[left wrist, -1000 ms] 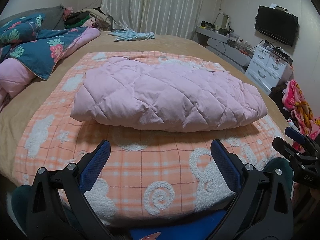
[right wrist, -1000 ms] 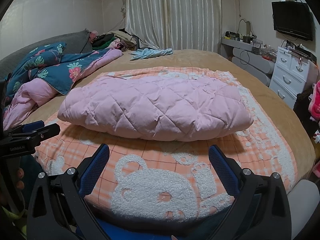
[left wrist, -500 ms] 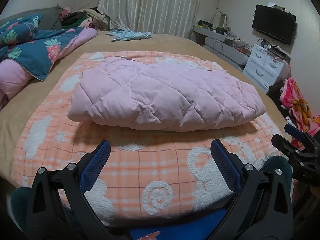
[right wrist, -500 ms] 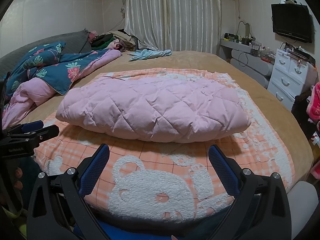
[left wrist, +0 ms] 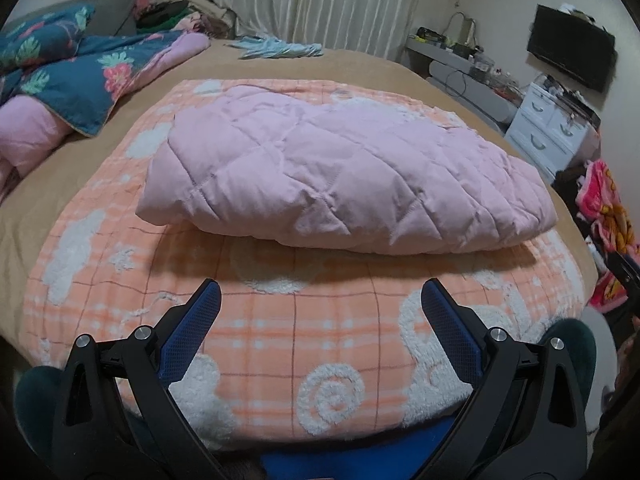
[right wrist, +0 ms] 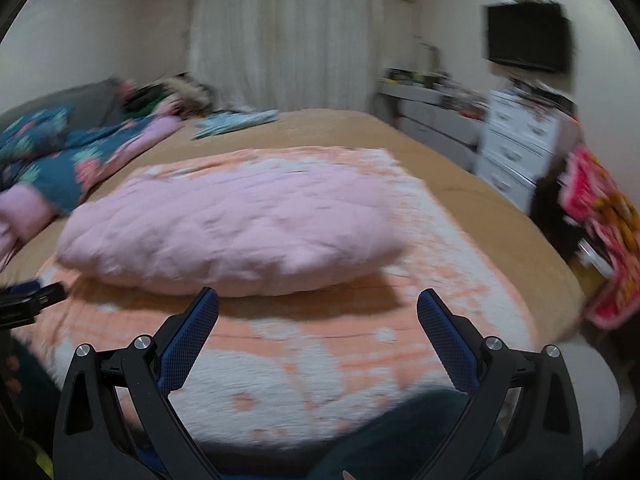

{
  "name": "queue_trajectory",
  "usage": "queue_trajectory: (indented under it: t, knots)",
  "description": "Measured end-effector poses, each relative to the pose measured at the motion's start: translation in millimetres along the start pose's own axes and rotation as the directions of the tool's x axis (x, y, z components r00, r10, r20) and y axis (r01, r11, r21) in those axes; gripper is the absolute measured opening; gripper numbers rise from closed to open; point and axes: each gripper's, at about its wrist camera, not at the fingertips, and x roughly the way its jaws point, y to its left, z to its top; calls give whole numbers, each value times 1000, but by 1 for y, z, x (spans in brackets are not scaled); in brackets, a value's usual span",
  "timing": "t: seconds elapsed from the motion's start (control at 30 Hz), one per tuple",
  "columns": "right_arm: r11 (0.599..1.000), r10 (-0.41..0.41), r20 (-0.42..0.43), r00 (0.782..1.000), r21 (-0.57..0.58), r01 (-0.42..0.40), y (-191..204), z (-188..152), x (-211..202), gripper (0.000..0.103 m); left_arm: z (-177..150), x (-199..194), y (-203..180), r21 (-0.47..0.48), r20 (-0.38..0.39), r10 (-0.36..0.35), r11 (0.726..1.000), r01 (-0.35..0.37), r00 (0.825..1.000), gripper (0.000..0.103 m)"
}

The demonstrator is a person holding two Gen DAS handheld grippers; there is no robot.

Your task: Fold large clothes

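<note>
Left wrist view showed the left hand-held gripper (left wrist: 319,304) with its blue-padded fingers (left wrist: 196,328) spread wide and nothing between them, poised over the near edge of an orange plaid blanket (left wrist: 332,344) patterned with white fleecy shapes. On that blanket lay the pink quilted garment (left wrist: 340,176), folded into a thick, puffy bundle that sat crosswise in front of the gripper, near it but not touching it. The blanket itself was spread on a bed with a tan cover (left wrist: 52,184). To the left, a dark blue floral duvet (left wrist: 84,76) with a pink underside was bunched up, well apart from the bundle, and a pale blue cloth (left wrist: 280,49) lay at the far end of the bed by the white curtains (left wrist: 320,0). A white drawer chest (left wrist: 552,128) and a wall-mounted television (left wrist: 572,56) stood to the right.

From the right wrist view (badly smeared, so fine detail was lost) the right hand-held gripper (right wrist: 318,306) was likewise parted wide and held nothing. The pink bundle (right wrist: 232,232) sat ahead of it and slightly to the left on the blanket (right wrist: 400,320). At the left edge, a black and blue tip of the other gripper (right wrist: 28,300) poked into sight.
</note>
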Motion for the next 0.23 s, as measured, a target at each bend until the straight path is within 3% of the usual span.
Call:
queue_trajectory:
  t: [0.13,0.17,0.23]
  knots:
    - [973,-184,-32,982,135,187,-88,-13,16,99,22,18,41,-96,-4,54,994,-54,999,94]
    - [956,-237,-56,970,164,243,-112,-19,23,99,29,22,58,-129,-9,73,989,-73,997,94]
    - [891,-359,-143,922,240,385,-177,-36,40,99,46,31,97,-202,-14,126,971,-126,992,94]
